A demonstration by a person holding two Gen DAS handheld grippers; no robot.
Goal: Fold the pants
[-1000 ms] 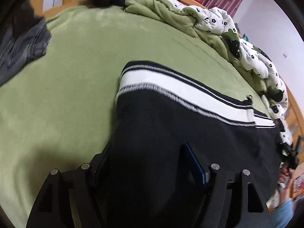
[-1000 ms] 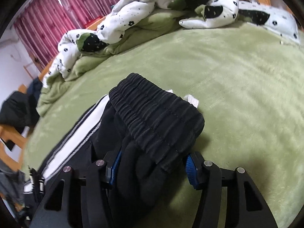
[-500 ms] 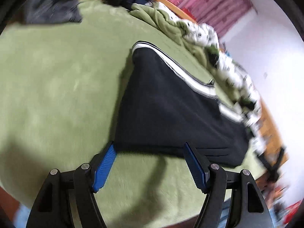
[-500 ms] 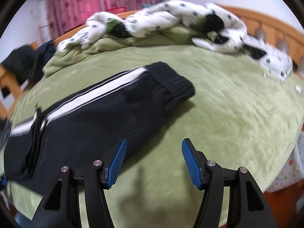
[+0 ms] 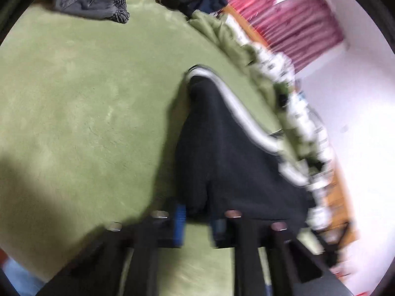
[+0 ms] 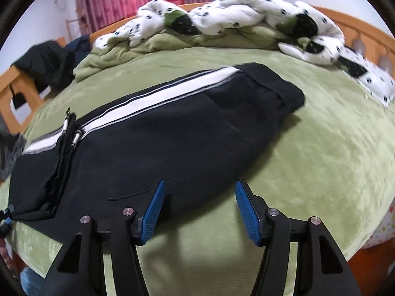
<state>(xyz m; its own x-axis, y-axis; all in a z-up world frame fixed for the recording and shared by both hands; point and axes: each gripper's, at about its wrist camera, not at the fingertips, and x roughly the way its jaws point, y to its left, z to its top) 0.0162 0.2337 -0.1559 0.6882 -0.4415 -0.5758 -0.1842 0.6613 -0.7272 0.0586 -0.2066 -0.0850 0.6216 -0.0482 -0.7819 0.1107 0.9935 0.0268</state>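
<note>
Bed [image 6: 333, 148] with green plush cover carries everything; a rumpled white spotted duvet [image 6: 234, 17] is piled along its far edge, and dark clothes [image 6: 44, 64] are draped over the wooden frame at the far left corner.

Black track pants [image 6: 160, 143] with a white side stripe [image 6: 153, 101] are laid flat, already halved leg on leg, running from the near left edge of the bed toward its middle. Cuff end [image 6: 276, 86] now lies released in the middle; drawcord tips [image 6: 71, 133] mark the waist end at left.

Right gripper [image 6: 200, 207] has been pulled back off the cuff it was clamped around a second ago. Its jaws are spread, nothing is between them, and it is hovering at the near long edge of the pants.

Left gripper [image 5: 197, 218]: jaws have just been driven together from wide apart. In the blurred left wrist view the blue pads [image 5: 180, 219] appear to be pinching a bunch of black fabric at the near edge of the pants; contact is hard to confirm through the blur.

Judgement: lengthwise fold done, regrasp started for the crosswise fold. Right side not yet gripped.
</note>
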